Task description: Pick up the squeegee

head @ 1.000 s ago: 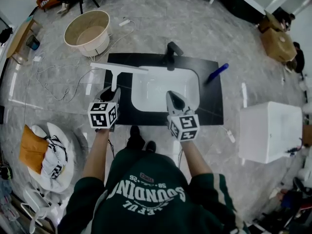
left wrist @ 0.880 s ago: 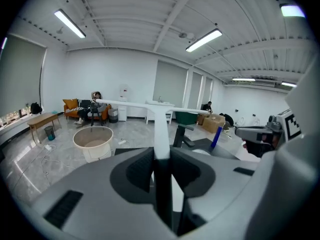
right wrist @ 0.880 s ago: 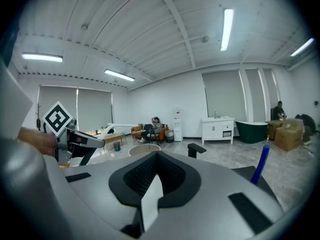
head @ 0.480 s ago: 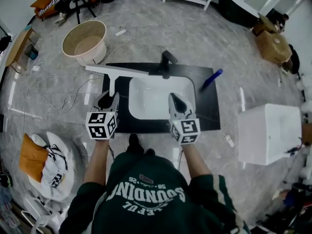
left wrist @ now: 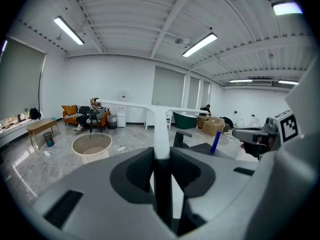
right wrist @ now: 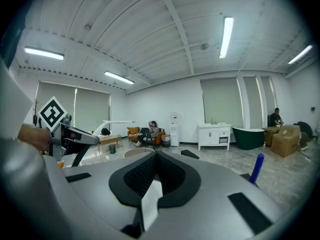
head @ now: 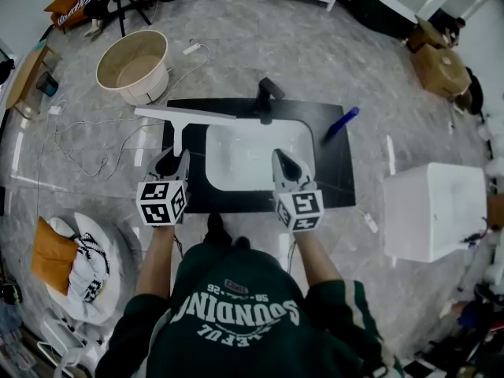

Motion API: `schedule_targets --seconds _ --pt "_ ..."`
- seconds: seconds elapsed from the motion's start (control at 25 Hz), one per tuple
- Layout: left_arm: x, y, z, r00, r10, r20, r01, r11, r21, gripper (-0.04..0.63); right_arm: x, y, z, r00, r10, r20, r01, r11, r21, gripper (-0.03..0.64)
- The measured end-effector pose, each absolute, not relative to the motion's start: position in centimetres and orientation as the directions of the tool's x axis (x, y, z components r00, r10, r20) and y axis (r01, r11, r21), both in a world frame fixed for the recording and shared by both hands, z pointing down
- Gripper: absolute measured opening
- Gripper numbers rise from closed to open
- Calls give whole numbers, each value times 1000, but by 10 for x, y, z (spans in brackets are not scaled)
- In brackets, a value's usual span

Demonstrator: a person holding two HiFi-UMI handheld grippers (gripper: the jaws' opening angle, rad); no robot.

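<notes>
The squeegee (head: 184, 116) is white, with a long thin blade and a short handle. My left gripper (head: 172, 161) is shut on the handle and holds it over the left end of the black counter (head: 340, 164). In the left gripper view the handle (left wrist: 161, 131) runs straight up from between the jaws of the left gripper (left wrist: 161, 159), and the blade (left wrist: 145, 105) lies crosswise on top. My right gripper (head: 285, 164) hovers over the front right of the white sink (head: 216, 172); in its own view the right gripper (right wrist: 155, 157) is shut with nothing held.
A black faucet (head: 267, 98) stands behind the sink. A blue stick-like object (head: 344, 122) lies on the counter's right end. On the floor are a beige tub (head: 134, 64) at back left, loose cables (head: 87, 136) and a white box (head: 430, 211) at the right.
My left gripper has risen a little with the squeegee in it. The right gripper has also lifted slightly and keeps its place over the sink.
</notes>
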State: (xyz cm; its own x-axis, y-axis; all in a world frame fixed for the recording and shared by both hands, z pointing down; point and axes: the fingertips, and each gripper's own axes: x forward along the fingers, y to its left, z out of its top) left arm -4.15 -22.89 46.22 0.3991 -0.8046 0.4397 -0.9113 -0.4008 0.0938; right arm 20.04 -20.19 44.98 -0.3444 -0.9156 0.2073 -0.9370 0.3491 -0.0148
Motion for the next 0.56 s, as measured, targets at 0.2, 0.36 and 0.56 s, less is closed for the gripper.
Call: schedule_targets --seconds 0.2,0.36,0.56 --pt "-42 -231 465 405 -800 442 -909 -406 98 91 200 -204 453 -335 -917 215 -941 338 -21 0" --pt "-43 -233 469 409 -796 446 -907 -408 102 91 198 -205 456 -334 -917 218 -941 337 -25 0" --pt "-46 -235 473 409 -792 454 -907 -406 108 91 191 -208 456 -346 -912 220 -936 350 -21 0"
